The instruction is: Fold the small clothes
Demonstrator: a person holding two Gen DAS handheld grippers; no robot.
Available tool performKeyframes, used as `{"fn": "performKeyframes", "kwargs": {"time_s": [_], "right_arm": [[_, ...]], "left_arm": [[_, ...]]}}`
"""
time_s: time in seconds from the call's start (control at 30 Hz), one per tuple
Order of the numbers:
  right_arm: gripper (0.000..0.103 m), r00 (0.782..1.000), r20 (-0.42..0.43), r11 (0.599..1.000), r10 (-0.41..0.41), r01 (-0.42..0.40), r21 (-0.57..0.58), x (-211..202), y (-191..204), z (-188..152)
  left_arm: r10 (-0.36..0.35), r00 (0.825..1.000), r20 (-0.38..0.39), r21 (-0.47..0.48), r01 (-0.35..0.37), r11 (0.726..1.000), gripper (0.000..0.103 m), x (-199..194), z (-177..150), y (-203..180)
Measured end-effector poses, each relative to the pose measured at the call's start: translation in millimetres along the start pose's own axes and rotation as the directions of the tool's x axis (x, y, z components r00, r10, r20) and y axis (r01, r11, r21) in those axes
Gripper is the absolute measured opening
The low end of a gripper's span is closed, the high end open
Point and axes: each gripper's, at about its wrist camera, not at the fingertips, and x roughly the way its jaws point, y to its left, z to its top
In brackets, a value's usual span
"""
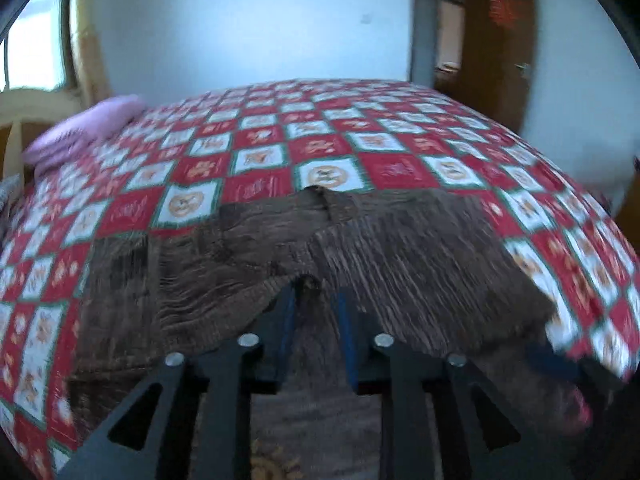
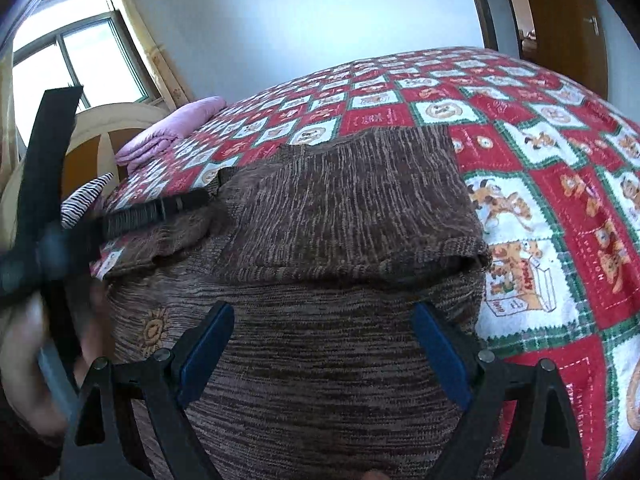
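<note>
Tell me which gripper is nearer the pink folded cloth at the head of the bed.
Left. The left gripper works the brown garment's side toward the pink folded cloth; the right gripper hovers over its near end, farther away.

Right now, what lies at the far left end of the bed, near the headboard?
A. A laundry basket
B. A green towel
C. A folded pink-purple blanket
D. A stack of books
C: a folded pink-purple blanket lies on the red checkered bedspread by the headboard, well beyond the brown knitted garment; the left wrist view shows it there too.
</note>
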Motion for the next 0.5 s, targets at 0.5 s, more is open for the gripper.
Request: {"fn": "performKeyframes", "kwargs": {"time_s": [0.5], "right_arm": [[0.092, 0.999, -0.026, 0.976, -0.021, 0.014, -0.219, 1.5, 83.4, 20.8]], "left_arm": [[0.395, 0.904, -0.162, -0.057, -0.408, 0.911, 0.086, 30.8, -48.7, 196.3]]}}
